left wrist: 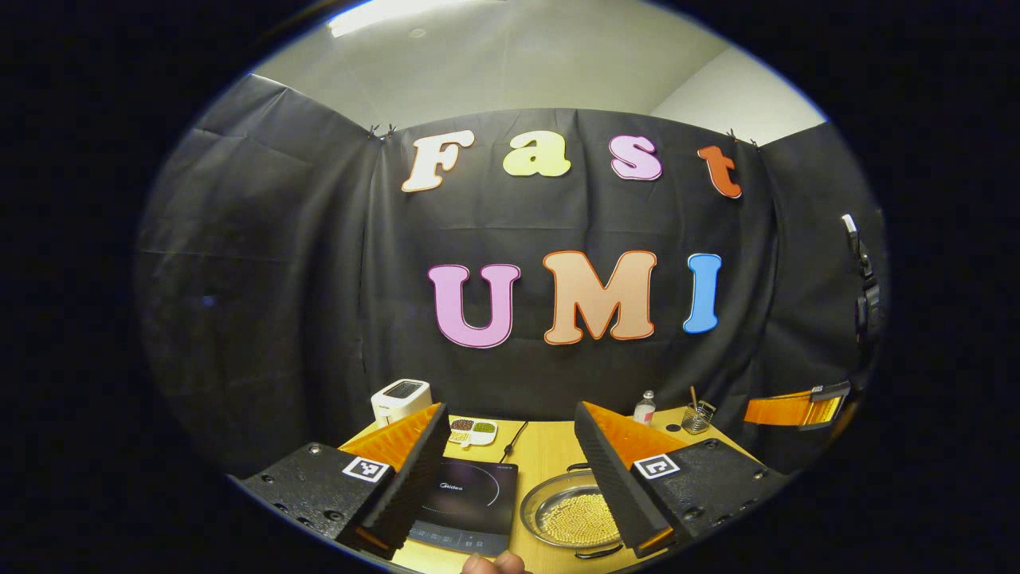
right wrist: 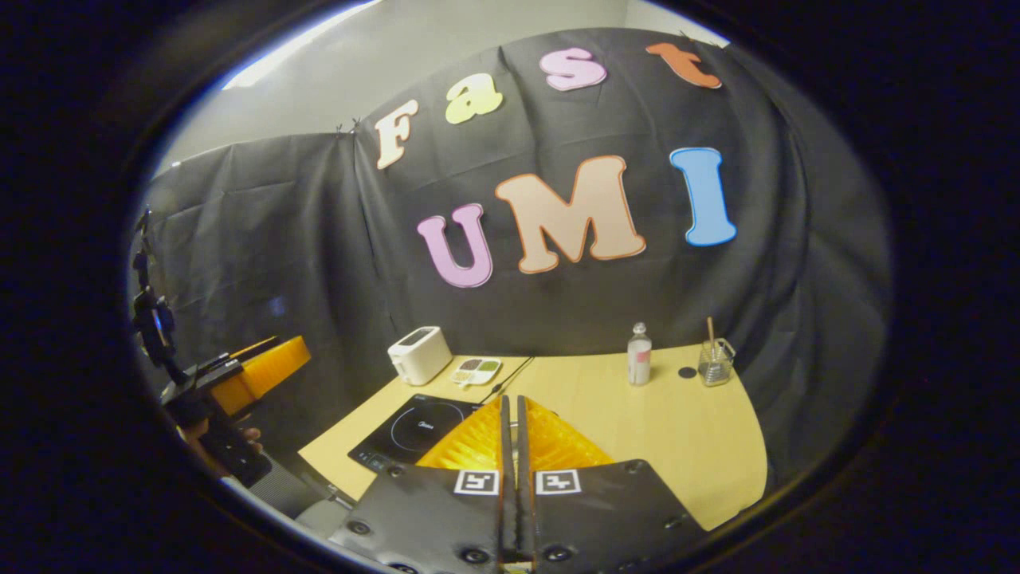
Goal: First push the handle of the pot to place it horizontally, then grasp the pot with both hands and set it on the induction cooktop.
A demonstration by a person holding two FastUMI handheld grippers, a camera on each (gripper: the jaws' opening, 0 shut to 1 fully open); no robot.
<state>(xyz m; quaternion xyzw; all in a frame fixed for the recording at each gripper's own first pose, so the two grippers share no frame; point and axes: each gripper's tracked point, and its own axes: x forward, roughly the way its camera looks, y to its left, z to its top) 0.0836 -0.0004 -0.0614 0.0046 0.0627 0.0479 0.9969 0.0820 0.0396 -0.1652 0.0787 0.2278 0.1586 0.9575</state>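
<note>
Ridged-padded and spread wide, the left gripper (left wrist: 510,446) hangs above the round metal pot (left wrist: 567,516), just right of the black glass induction cooktop (left wrist: 466,502); the right gripper (right wrist: 510,422), clenched on nothing, looks farther off

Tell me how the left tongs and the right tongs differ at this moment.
The left tongs stand wide open, their fingers spread apart; the right tongs are shut, fingers pressed together with nothing between them. The left tongs frame the pot and the induction cooktop; the right tongs point over the bare table beside the cooktop. Both hover above the table, holding nothing.
</note>
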